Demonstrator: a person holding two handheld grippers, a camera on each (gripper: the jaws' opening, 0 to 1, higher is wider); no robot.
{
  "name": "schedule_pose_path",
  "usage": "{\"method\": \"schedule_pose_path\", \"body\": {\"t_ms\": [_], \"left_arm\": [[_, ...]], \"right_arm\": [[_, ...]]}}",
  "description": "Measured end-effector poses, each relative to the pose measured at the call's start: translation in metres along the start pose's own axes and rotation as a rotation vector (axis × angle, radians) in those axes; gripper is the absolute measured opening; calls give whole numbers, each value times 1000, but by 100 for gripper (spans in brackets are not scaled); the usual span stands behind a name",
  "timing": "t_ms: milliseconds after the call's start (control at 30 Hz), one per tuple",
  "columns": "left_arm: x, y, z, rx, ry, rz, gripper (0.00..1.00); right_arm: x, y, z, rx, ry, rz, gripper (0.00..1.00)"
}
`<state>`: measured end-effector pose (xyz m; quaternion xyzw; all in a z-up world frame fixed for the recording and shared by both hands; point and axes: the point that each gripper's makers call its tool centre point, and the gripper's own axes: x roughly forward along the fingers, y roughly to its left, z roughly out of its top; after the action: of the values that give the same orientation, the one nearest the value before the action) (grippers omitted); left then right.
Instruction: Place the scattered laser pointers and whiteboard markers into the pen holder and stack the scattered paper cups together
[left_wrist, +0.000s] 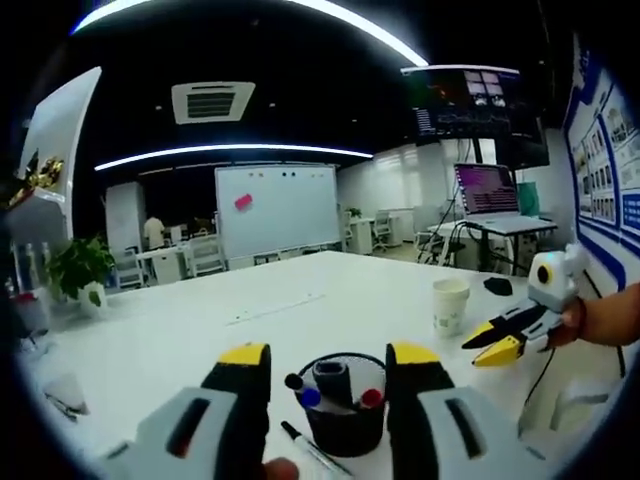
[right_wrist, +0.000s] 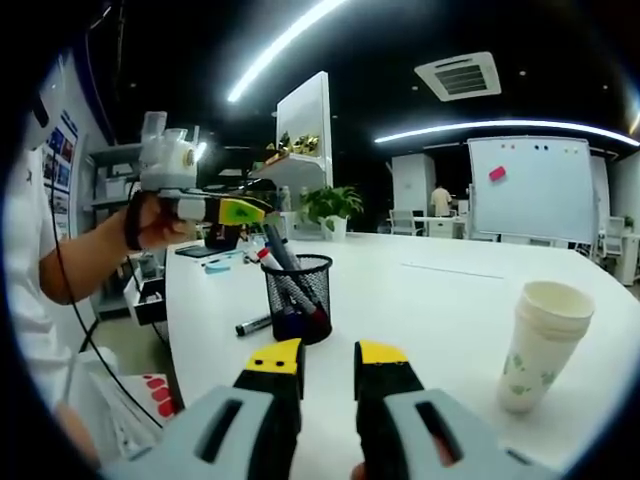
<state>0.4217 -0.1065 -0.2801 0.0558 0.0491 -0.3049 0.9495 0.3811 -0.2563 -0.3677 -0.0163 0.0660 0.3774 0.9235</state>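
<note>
A black mesh pen holder (left_wrist: 345, 415) (right_wrist: 298, 295) stands on the white table with several markers in it, red and blue caps showing. One black marker (left_wrist: 308, 445) (right_wrist: 252, 325) lies on the table beside the holder. A stack of paper cups (left_wrist: 450, 305) (right_wrist: 540, 345) stands upright to the right. My left gripper (left_wrist: 330, 355) is open, held in the air above the holder, and it also appears as the left gripper (right_wrist: 235, 210) in a hand up left. My right gripper (right_wrist: 328, 358) has its jaws a little apart with nothing between them, and the right gripper (left_wrist: 498, 342) hovers near the cups.
The white table (left_wrist: 300, 290) stretches far back toward a whiteboard (left_wrist: 275, 205). A potted plant (left_wrist: 80, 265) and bottles stand at its left edge. A small dark object (left_wrist: 497, 285) lies behind the cups. The person's body (right_wrist: 30, 280) is at the table's near left edge.
</note>
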Motion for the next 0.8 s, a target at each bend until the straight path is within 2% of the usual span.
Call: {"method": "schedule_pose_path", "body": {"t_ms": [133, 633, 800], "left_arm": [[-8, -1, 6, 2, -28, 28, 47], [-19, 0, 0, -2, -23, 70, 47], [-27, 3, 4, -21, -54, 90, 47]], "right_arm": [[-2, 0, 0, 4, -3, -1, 19], [2, 2, -2, -7, 5, 4, 19], [2, 2, -4, -8, 9, 3, 19]]}}
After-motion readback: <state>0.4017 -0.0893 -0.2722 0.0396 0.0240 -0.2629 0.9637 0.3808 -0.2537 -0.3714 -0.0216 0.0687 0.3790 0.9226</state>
